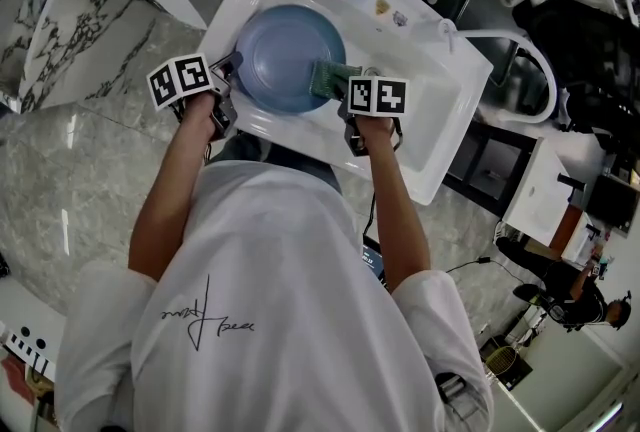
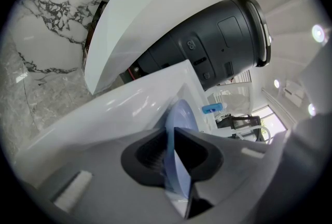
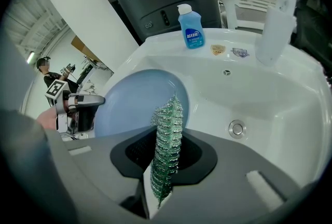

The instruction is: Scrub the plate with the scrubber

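A round blue plate (image 1: 290, 55) is held over the white sink (image 1: 440, 120). My left gripper (image 1: 230, 82) is shut on the plate's left rim; in the left gripper view the plate (image 2: 179, 124) stands edge-on between the dark pads, with my left gripper (image 2: 174, 161) clamped on it. My right gripper (image 1: 345, 88) is shut on a green mesh scrubber (image 1: 330, 77) that lies against the plate's right side. In the right gripper view the scrubber (image 3: 166, 140) stands upright between the jaws of my right gripper (image 3: 165, 166), its tip on the plate (image 3: 129, 103). My left gripper (image 3: 78, 106) shows beyond.
A blue soap bottle (image 3: 191, 26) stands on the sink's back ledge, with two small stickers and a white faucet-like piece (image 3: 275, 26) beside it. The drain (image 3: 237, 128) sits in the basin. A dark grey machine (image 2: 218, 41) looms behind. Marble floor (image 1: 80, 150) surrounds the sink.
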A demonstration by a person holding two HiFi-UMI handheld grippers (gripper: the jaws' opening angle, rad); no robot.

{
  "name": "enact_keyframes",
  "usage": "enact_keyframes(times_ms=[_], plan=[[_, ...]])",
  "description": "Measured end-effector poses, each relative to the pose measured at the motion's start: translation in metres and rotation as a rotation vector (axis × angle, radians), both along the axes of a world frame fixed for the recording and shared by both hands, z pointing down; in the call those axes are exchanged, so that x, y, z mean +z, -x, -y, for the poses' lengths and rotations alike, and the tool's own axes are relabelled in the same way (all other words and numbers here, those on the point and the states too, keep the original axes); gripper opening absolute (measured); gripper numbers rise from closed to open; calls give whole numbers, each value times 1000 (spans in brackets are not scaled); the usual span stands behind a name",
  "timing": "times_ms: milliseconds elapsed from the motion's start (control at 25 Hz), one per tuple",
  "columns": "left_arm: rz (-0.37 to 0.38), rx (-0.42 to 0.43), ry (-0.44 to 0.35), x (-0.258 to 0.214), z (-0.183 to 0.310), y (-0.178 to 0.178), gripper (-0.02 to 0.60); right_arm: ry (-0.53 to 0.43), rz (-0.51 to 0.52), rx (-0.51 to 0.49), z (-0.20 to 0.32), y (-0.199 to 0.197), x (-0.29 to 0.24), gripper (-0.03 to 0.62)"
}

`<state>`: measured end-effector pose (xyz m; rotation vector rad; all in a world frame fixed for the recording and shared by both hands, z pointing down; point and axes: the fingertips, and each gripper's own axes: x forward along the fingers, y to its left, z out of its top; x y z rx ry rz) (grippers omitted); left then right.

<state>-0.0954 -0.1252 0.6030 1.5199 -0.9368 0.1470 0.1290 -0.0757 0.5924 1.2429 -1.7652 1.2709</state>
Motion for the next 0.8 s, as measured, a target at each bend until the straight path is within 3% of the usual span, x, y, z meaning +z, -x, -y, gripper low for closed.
enact_keyframes(times_ms=[800], plan=[[-16, -1, 15, 1, 0, 0, 100, 35, 97, -7, -18, 40, -1, 60]])
